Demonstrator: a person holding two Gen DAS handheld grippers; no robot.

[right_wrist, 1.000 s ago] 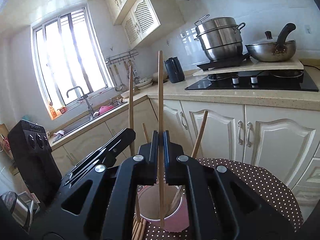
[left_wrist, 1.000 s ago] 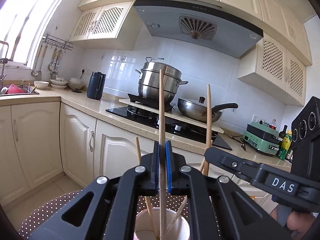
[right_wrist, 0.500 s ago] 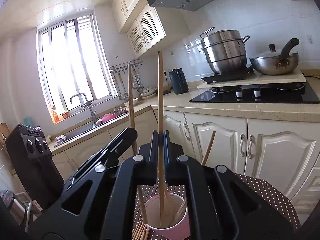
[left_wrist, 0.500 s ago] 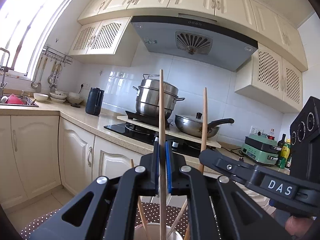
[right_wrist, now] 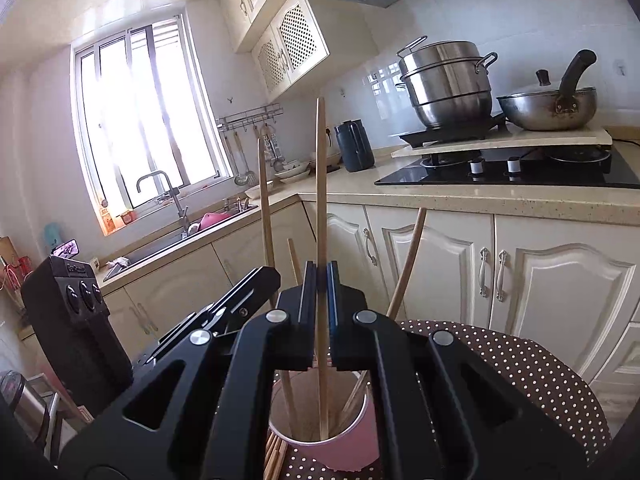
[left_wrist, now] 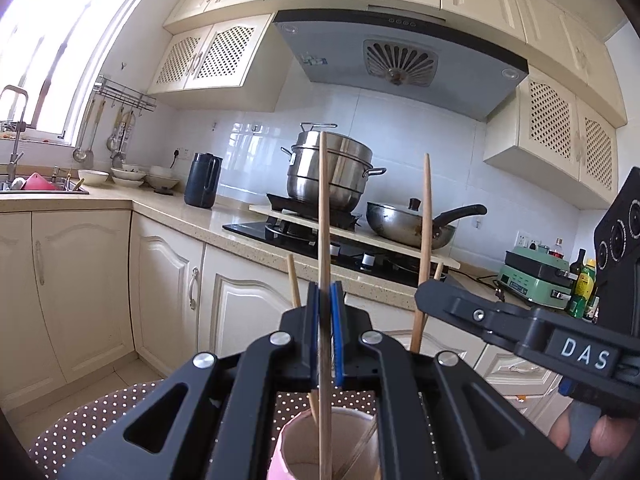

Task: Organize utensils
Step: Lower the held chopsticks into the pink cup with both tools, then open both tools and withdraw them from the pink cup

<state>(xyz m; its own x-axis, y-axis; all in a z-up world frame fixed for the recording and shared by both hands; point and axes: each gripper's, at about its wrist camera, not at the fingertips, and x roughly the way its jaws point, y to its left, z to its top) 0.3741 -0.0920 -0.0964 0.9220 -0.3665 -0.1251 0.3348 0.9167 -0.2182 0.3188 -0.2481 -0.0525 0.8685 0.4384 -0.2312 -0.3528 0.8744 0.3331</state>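
Two black grippers, left [left_wrist: 325, 300] and right [right_wrist: 321, 276], each clenched on a thin wooden chopstick [left_wrist: 323, 208] [right_wrist: 321, 184], upright over pink cylindrical cup [right_wrist: 352, 446].

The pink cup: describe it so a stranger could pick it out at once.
Find the small table with the brown polka-dot cloth in front of the kitchen cabinets. On it stands the pink cup, upright, with wooden chopsticks leaning inside. It is the only pink container on that cloth, directly below both grippers.

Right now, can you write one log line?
left tool: shut on chopstick | right tool: shut on chopstick | both over pink cup
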